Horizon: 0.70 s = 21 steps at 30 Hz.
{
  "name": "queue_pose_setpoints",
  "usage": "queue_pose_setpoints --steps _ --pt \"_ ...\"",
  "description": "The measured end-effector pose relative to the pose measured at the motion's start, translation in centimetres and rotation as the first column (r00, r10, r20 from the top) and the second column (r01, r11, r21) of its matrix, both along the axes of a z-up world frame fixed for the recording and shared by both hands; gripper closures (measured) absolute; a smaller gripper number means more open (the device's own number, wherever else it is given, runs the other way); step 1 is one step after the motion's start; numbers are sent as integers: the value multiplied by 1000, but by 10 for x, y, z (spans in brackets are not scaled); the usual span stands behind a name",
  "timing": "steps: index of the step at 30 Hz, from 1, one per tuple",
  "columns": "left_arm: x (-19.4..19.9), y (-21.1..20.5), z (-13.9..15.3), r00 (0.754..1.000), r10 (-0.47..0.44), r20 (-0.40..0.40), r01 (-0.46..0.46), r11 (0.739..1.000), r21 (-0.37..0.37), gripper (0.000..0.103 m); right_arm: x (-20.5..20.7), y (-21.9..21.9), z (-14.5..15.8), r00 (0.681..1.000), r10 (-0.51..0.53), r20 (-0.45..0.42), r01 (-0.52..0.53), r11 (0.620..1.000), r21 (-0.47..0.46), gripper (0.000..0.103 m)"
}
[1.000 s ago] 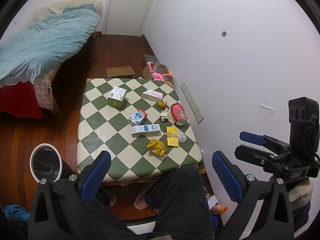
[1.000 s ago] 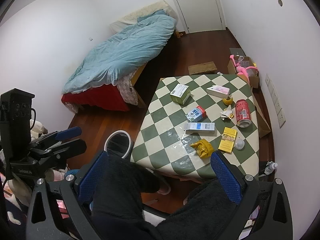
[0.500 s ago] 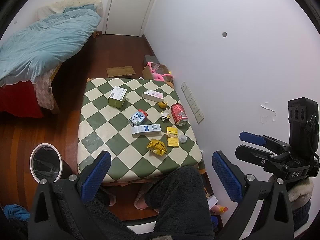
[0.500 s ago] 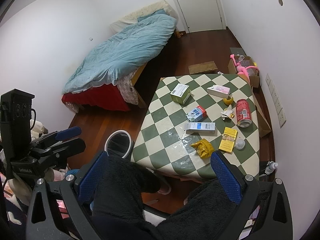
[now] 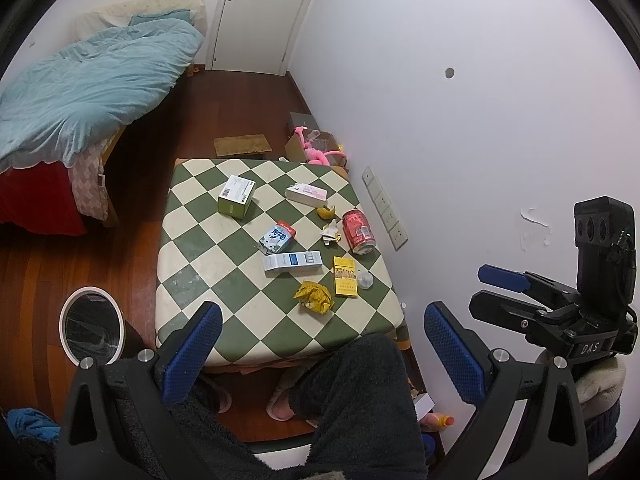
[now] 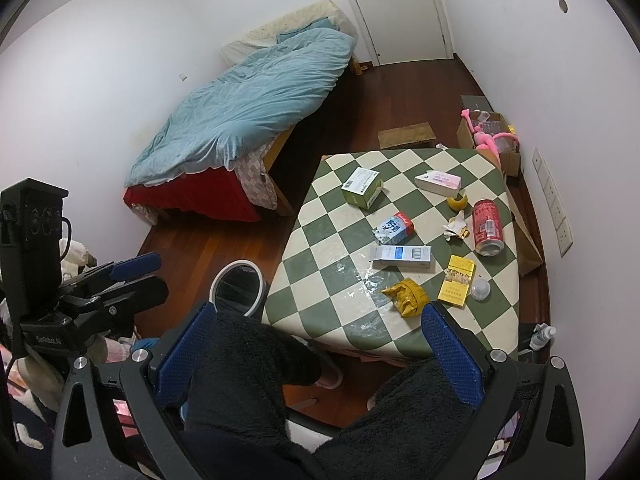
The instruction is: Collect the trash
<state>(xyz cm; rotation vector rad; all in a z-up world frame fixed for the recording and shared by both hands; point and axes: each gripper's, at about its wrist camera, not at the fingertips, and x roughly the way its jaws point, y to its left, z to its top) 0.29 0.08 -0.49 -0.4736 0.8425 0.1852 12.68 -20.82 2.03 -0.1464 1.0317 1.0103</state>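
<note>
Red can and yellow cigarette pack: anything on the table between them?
No, bare checkered cloth. In the right wrist view the red can and yellow cigarette pack lie apart with nothing between; the crumpled paper scrap sits beside the can.

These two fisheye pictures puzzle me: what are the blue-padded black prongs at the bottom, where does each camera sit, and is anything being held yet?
A seated person holds hand-held tongs in each hand; a camera on each looks along its two blue-padded fingers. In the left wrist view you see the left tongs up close and the right tongs off to the side; the right wrist view shows the right tongs from its own camera. Both are open and hold nothing. On the checkered table lie trash items: a red can on its side, a yellow cigarette pack, a crumpled yellow wrapper, a milk carton and several boxes. A white-rimmed bin stands on the floor beside the table.
</note>
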Motion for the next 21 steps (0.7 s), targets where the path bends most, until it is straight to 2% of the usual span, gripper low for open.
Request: queue_pose_setpoints --steps 21 --pt "0 3 3 1000 1 2 -1 1000 -3 0 1 0 1 1000 -2 -2 2 1000 1 0"
